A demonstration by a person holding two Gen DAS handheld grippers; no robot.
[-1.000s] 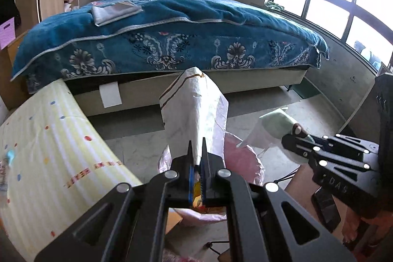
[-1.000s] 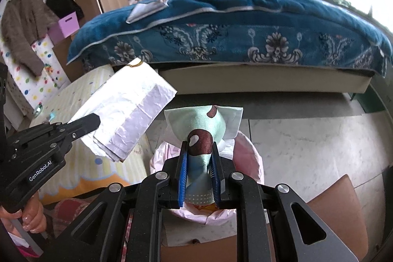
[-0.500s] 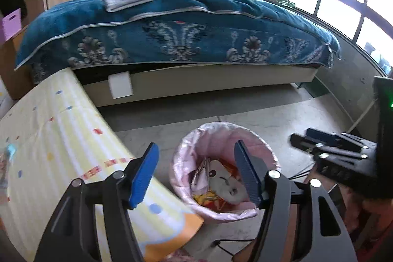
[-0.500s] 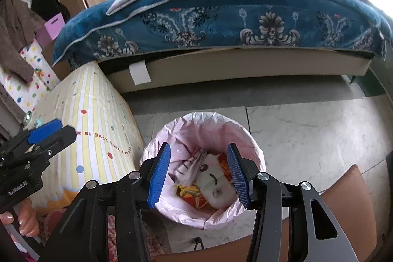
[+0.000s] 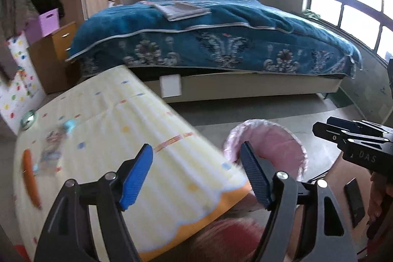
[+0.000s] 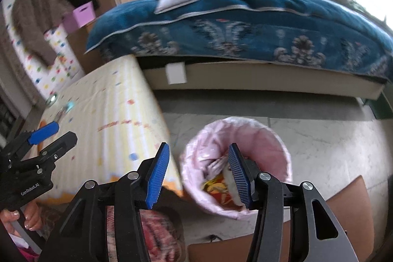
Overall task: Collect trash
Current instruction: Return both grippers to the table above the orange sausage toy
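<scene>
While the left gripper (image 5: pixel 195 173) hangs with its blue-padded fingers (image 5: pixel 136 177) spread and empty over the yellow striped, dotted mattress pad (image 5: pixel 118 129), the left wrist view shows only the rim of the round pink-lined trash bin (image 5: pixel 267 139) on the floor. Seen from the right wrist, the right gripper (image 6: pixel 197 171) is likewise released and empty above that bin, where crumpled wrappers (image 6: pixel 221 176) already lie. Judging by this, 2 pieces look deposited; any remaining trash isn't visible.
</scene>
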